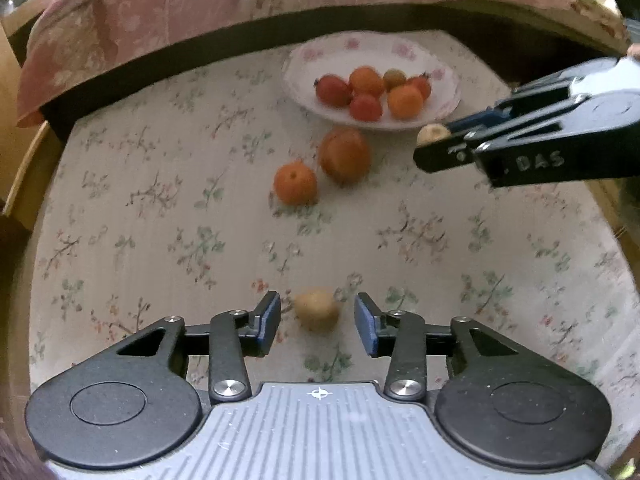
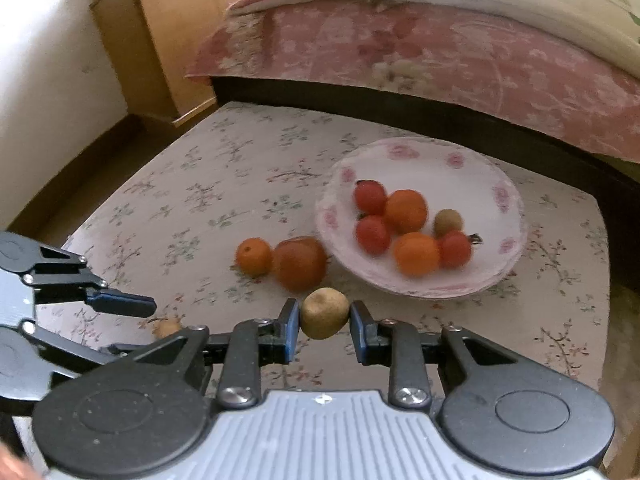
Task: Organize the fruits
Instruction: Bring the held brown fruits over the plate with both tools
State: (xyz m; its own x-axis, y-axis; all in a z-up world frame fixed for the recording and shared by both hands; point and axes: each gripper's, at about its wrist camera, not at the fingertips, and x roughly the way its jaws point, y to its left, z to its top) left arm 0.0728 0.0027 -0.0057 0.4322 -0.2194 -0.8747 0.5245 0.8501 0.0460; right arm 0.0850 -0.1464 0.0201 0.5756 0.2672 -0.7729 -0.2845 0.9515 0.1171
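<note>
A white floral plate (image 1: 440,80) (image 2: 472,176) holds several red and orange fruits plus one small tan one. A small orange (image 1: 295,183) (image 2: 253,256) and a bigger brownish-orange fruit (image 1: 345,154) (image 2: 300,263) lie on the cloth in front of the plate. My right gripper (image 2: 325,320) (image 1: 424,142) is shut on a tan round fruit (image 2: 324,313) (image 1: 433,133), held above the cloth near the plate's rim. Another tan fruit (image 1: 317,309) (image 2: 166,327) rests on the cloth between the fingers of my open left gripper (image 1: 317,318) (image 2: 136,320), which do not touch it.
The table wears a pale floral cloth (image 1: 160,200). A bed with a pink floral cover (image 2: 440,52) runs along the far edge, its dark frame (image 1: 200,48) close behind the plate. A wooden cabinet (image 2: 160,40) stands at the far left by a white wall.
</note>
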